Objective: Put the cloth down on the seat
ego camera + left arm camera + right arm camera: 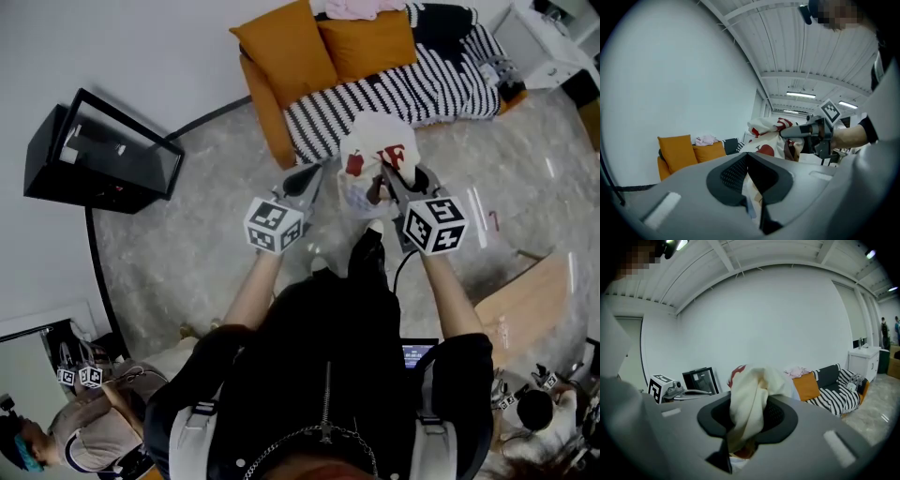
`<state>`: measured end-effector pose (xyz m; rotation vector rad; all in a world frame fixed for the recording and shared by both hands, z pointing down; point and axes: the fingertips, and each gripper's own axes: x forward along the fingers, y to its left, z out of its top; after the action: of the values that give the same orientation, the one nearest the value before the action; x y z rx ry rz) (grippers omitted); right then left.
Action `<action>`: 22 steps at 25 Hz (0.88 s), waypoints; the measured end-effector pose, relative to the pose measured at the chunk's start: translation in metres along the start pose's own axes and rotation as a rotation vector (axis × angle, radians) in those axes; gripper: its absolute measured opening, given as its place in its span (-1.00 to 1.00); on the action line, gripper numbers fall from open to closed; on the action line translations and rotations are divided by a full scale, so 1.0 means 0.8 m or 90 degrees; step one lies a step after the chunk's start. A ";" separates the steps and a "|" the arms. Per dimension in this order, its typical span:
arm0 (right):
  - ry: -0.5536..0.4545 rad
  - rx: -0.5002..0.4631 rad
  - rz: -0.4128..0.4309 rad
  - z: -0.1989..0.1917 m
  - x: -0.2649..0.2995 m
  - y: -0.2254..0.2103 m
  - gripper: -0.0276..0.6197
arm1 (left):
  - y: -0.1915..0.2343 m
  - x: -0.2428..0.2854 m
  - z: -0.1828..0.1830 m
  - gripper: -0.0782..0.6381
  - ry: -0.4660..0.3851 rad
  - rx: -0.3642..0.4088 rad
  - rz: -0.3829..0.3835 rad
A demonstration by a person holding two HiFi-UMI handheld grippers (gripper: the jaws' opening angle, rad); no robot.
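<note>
Head view overhead, gripper views level, sharing sofa [375, 89]

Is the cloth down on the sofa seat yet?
No: cloth is held up by left claw and right claw, short of the sofa.

Soft, even light is filling the head view, and the pale floor [187, 244] is catching thin bright streaks of glare at the right. Only faint, short shadows are falling beside the sofa [267, 117]. The wide lens is bending the room's lines toward the edges. In both gripper views a dark round vignette is cutting off the corners. Strip lights [801, 94] are glowing white, slightly blown out, on the ceiling in the left gripper view. The white wall [778, 324] is giving back a cool, flat brightness. Close to each lens, the left gripper [752, 192] and the right gripper [740, 427] are showing soft and out of focus, and the cloth [750, 394] is blurring at its nearest folds.
</note>
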<state>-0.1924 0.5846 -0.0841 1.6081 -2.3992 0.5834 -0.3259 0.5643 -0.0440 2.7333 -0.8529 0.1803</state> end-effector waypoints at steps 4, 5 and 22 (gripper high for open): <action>0.000 0.009 -0.003 0.003 0.009 -0.025 -0.58 | 0.007 0.027 -0.001 -0.76 0.013 -0.005 0.001; 0.000 0.007 -0.004 0.006 0.012 -0.031 -0.58 | 0.010 0.035 0.000 -0.76 0.017 -0.004 0.001; -0.001 -0.035 0.050 0.084 0.083 -0.186 -0.57 | 0.047 0.202 0.060 -0.76 0.021 -0.001 0.059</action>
<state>-0.0783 0.4506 -0.0882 1.4994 -2.4660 0.5260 -0.2132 0.4338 -0.0495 2.6827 -0.9711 0.2432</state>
